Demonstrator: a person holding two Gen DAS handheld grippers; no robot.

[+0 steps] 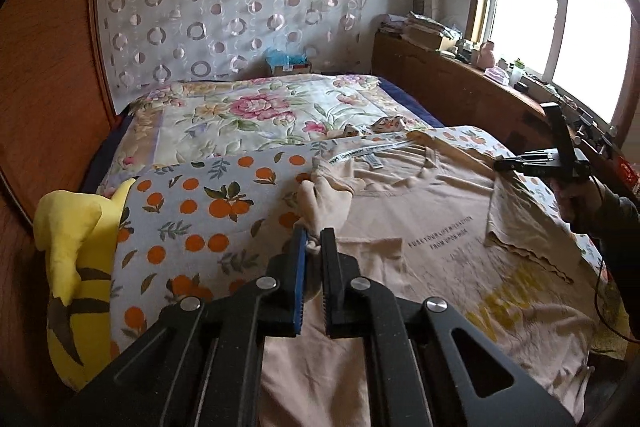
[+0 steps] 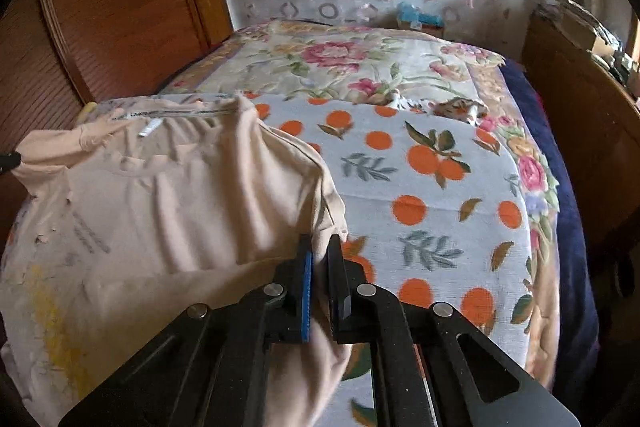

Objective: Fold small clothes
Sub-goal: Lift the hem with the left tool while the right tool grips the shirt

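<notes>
While the beige T-shirt (image 1: pixel 400 211) lay limp and light on the bed (image 1: pixel 240 111), both left gripper (image 1: pixel 314 247) and right gripper (image 2: pixel 320 255) pinched its sleeves between nearly closed jaws, where bunched cloth seemed likeliest to hold.

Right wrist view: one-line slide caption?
Right gripper shut on a sleeve of the beige T-shirt, spread on the orange-print blanket.

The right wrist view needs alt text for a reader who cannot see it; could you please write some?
The right claw is shut on a sleeve of a beige T-shirt, which lies on a blanket printed with oranges, spread over a bed.
</notes>
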